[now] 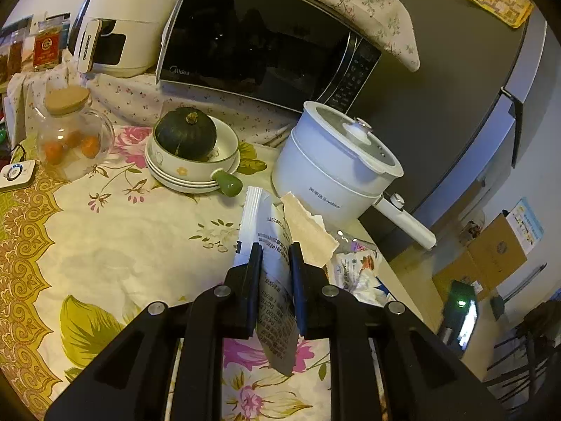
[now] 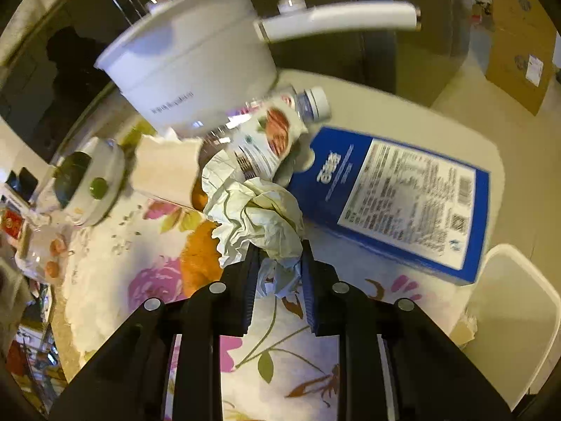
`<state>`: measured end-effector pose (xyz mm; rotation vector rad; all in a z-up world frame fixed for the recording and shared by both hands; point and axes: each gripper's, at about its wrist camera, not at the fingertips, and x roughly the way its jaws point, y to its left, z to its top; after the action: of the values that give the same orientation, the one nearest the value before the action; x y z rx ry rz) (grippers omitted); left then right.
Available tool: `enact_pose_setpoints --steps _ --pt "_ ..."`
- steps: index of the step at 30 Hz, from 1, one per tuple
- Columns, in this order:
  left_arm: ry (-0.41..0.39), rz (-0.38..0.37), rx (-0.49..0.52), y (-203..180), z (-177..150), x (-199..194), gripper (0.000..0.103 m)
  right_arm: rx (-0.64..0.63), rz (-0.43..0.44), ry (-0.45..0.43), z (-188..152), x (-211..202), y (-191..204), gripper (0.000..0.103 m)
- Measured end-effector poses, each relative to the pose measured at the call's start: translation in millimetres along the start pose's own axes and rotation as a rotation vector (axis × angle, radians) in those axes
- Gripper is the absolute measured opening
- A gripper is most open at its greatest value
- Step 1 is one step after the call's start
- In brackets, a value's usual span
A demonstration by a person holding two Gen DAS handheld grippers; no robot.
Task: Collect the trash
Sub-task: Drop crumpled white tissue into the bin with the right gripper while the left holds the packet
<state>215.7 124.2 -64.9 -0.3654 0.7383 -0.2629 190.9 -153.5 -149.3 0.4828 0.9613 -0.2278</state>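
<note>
Jaws of your left gripper (image 1: pixel 276 245) pinch wrapper (image 1: pixel 271 242); right gripper (image 2: pixel 278 245), tilted steeply down, clamps crumpled paper (image 2: pixel 259 210) on worktop (image 2: pixel 403 105).

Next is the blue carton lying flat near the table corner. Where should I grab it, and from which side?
Judging by its pose, take the blue carton by its near long edge, coming in low from the camera side. It lies flat, label up, so only an edge fits the jaws; crumpled paper crowds its left end.

Microwave (image 1: pixel 266 45), white pot (image 1: pixel 329 165), squash in bowl (image 1: pixel 186 133) — floral tablecloth (image 1: pixel 122 231)
</note>
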Motion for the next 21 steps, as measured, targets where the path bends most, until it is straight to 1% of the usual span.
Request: enact_pose_setpoints --steps 4,9,12,15,18,21 --pt "-0.008 -0.014 0.011 -9 -2 -3 0.016 -0.023 0.009 -0.061 5 -30 -6 0.022" --pt "-0.013 -0.04 0.033 -26 -6 -6 0.016 -0.05 0.002 -0.143 9 -70 -25 0.022" --pt "-0.014 -0.06 0.06 -40 -11 -8 0.016 -0.073 -0.022 -0.187 9 -92 -40 0.022" --pt "-0.011 -0.079 0.088 -54 -17 -9 0.016 -0.093 -0.065 -0.223 5 -116 -66 0.022" --pt "-0.002 -0.098 0.113 -69 -25 -9 0.017 -0.105 -0.109 -0.237 -2 -134 -90 0.023" --pt "0.012 -0.115 0.139 -83 -33 -8 0.017 -0.111 -0.149 -0.234 -13 -142 -112 0.023"
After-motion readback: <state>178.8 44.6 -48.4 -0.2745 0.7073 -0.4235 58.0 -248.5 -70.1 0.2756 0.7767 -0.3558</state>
